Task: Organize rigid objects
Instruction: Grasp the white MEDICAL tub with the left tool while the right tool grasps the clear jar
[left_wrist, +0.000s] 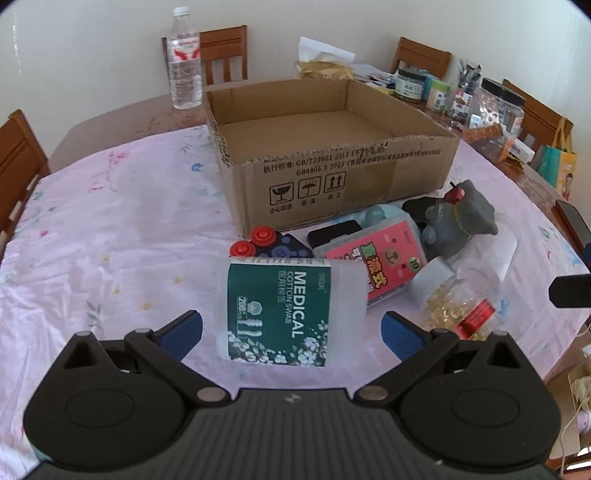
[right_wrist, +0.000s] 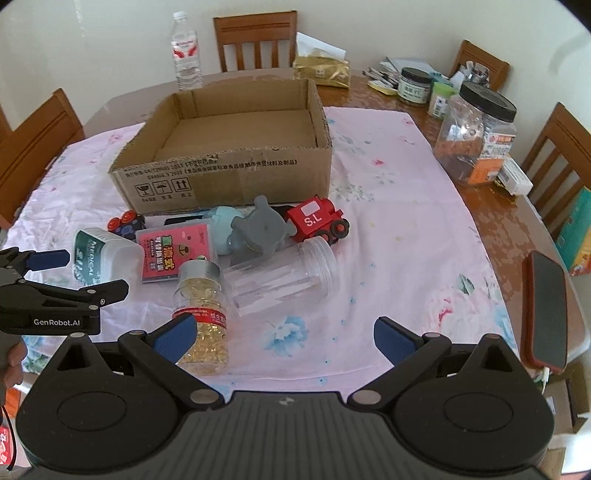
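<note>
Nothing has gone into the cardboard box (right_wrist: 236, 147) yet: its floor shows bare in both views, so I judge the sorting barely begun. Taking the right wrist view from left to right, the left gripper (right_wrist: 92, 271) comes in at nine o'clock, jaws spread wide and holding nothing, its fingers either side of the cotton swab tub (right_wrist: 105, 258), which lies on its side at the left end of the pile; the left wrist view shows the same tub (left_wrist: 286, 310) between the open pads but not yet pinched. Next come the red-knobbed dark toy (right_wrist: 125, 223), the pink card box (right_wrist: 175, 251), the capsule bottle (right_wrist: 201, 317) lying toward six o'clock, the grey toy (right_wrist: 260, 229) on a pale blue one, the clear empty jar (right_wrist: 284, 275) and the red toy train (right_wrist: 319, 219), all heaped just in front of the box. The right gripper (right_wrist: 284, 338) hangs low at six o'clock, jaws wide and empty, just beside the capsule bottle. Everything in the pile is left to move.
</note>
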